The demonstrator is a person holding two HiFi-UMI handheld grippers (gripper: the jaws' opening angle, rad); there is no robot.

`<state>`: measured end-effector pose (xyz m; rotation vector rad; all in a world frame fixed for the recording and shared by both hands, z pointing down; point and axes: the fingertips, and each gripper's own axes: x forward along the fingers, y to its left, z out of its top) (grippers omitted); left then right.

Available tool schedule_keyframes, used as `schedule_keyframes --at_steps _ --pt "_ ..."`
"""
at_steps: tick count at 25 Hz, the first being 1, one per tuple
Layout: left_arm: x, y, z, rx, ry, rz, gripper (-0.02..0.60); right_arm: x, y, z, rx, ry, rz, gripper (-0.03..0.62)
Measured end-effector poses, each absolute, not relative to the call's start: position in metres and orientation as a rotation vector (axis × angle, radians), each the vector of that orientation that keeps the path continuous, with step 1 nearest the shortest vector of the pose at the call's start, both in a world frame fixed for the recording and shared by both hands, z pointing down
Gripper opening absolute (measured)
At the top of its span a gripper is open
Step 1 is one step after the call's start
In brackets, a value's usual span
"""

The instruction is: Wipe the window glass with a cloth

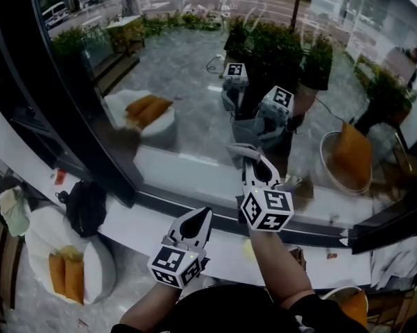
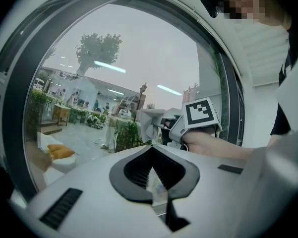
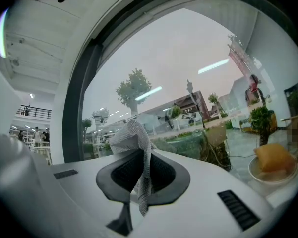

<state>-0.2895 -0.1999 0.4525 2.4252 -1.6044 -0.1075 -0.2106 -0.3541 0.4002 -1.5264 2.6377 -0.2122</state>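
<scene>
Right gripper view | right gripper [image 3: 140, 157] clenched on grey mesh cloth [image 3: 133, 133] by window glass [image 3: 188, 63] | left gripper [image 2: 151, 157] closed, empty | risk: narrow pinch, rubbing may pull cloth free

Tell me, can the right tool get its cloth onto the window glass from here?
Probably yes. The right tool is shut on the cloth, held up close to the window glass with nothing between them. The left tool sits lower, out of the way. Contact itself I cannot confirm.
</scene>
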Motion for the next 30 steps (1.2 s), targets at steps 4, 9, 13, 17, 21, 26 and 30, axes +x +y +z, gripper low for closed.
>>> schedule_keyframes --at_steps 4,9,13,17,21,26,30 --pt "-0.285 -0.200 0.456 2.444 -1.580 -0.110 0.008 -0.213 -0.353 0.400 -1.522 2.645 -0.214 0.041" --pt "-0.284 -0.199 0.454 2.439 -1.582 -0.107 0.008 -0.213 -0.353 0.400 -1.522 2.647 -0.214 0.041" --pt "-0.284 -0.196 0.457 2.446 -1.571 -0.097 0.008 -0.212 -0.355 0.400 -1.527 2.640 -0.217 0.041" --pt "-0.287 -0.192 0.459 2.453 -1.570 -0.089 0.008 -0.213 -0.354 0.400 -1.532 2.633 -0.215 0.041" --pt "-0.286 -0.191 0.459 2.460 -1.564 -0.090 0.008 -0.215 -0.353 0.401 -1.531 2.641 -0.214 0.041" --pt "-0.284 -0.192 0.456 2.485 -1.556 -0.083 0.008 -0.223 -0.345 0.397 -1.501 2.678 -0.184 0.041" --pt "-0.282 -0.196 0.451 2.474 -1.550 -0.114 0.008 -0.230 -0.339 0.391 -1.469 2.699 -0.158 0.041"
